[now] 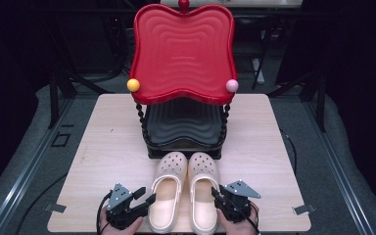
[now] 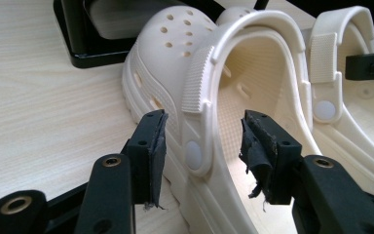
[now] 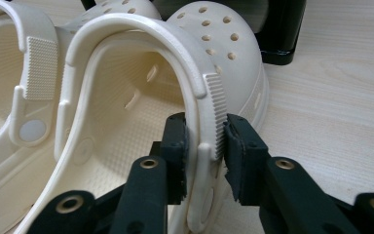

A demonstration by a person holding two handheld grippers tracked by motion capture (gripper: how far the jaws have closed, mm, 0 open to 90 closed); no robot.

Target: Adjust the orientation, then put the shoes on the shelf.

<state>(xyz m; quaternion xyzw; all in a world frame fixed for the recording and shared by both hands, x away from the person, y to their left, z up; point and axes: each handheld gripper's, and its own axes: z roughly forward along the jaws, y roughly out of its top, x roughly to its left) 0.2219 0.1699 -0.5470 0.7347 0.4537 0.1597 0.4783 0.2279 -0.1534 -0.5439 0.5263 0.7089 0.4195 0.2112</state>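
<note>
Two clogs, one hand-held gripper at each.
Left hand-held gripper [image 1: 146,197] straddles the left clog [image 1: 168,188] side wall, jaws apart; right hand-held gripper [image 1: 216,192] stands around the right clog [image 1: 203,188] strap, barely apart. Toes point up-frame toward the rack [image 1: 183,132] on the bench [image 1: 107,142].

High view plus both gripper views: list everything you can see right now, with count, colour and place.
Cream perforated foam clogs: two, side by side at the near table edge, toes toward the rack.
Red wavy plastic tray: one, top tier of the rack, tilted up.
Black wavy lower tray: one, beneath the red one.
Ball knobs: yellow, pink, red, on the red tray's rim.
Light wooden table: one, carrying everything.
Left gripper: black, jaws open astride the left clog's outer wall and strap.
Right gripper: black, pads close around the right clog's outer wall and strap; contact unclear.
Hands: two, bottom edge.
</note>
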